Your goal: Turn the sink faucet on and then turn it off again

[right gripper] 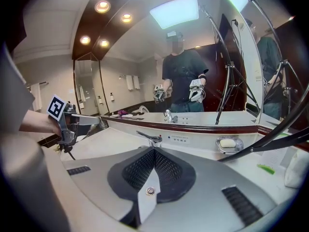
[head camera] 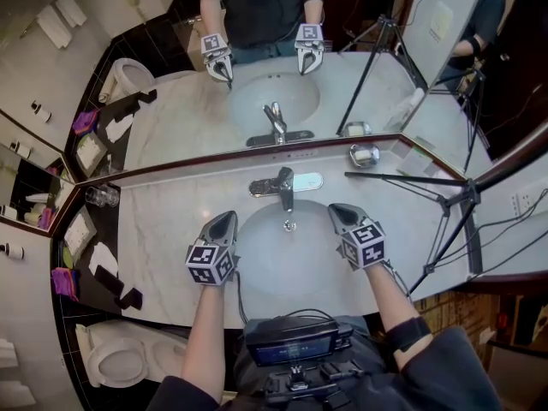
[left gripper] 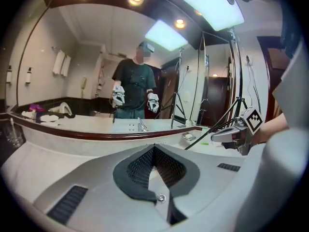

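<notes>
Marble counter [head camera: 163,221], wide wall mirror [head camera: 184,110], toilet [head camera: 116,362], ceiling spotlights [right gripper: 102,6]

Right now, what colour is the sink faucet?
The faucet is shiny silver. The head view shows it best.

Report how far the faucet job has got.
Done: cannot tell; no water runs from the faucet, so it is either untouched or already off. In hand: nothing; left gripper and right gripper are shut, empty, clear of it. Left: possibly the whole on-off cycle.

Left gripper [head camera: 224,223], right gripper [head camera: 342,216]: jaws closed, empty.
</notes>
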Available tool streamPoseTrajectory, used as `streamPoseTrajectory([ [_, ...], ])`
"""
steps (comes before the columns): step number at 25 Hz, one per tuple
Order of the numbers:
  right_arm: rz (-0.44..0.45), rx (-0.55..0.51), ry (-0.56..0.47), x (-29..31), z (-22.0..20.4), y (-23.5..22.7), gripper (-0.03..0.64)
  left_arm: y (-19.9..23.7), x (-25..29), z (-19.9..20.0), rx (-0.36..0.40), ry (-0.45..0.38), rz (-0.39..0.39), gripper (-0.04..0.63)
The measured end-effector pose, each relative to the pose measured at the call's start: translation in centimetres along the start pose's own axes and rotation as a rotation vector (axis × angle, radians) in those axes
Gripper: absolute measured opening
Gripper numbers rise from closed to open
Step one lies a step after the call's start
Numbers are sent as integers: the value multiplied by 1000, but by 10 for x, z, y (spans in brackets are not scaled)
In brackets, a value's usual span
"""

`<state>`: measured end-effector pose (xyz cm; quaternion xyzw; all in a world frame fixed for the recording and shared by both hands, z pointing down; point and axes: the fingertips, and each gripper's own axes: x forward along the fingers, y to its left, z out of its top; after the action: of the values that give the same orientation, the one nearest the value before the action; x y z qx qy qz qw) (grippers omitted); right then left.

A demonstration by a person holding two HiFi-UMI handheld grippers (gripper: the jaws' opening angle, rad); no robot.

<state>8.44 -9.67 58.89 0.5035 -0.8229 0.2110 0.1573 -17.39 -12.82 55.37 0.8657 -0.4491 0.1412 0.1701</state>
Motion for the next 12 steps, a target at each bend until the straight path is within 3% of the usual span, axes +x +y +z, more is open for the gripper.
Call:
streamPoseTrajectory([
  [6, -2, 1, -2, -4, -2, 1, 18, 7, -16, -1, 25, -20, 48, 2],
  [12, 0, 5, -2, -4, -5, 3, 18, 0, -11, 0, 125, -18, 46, 3],
])
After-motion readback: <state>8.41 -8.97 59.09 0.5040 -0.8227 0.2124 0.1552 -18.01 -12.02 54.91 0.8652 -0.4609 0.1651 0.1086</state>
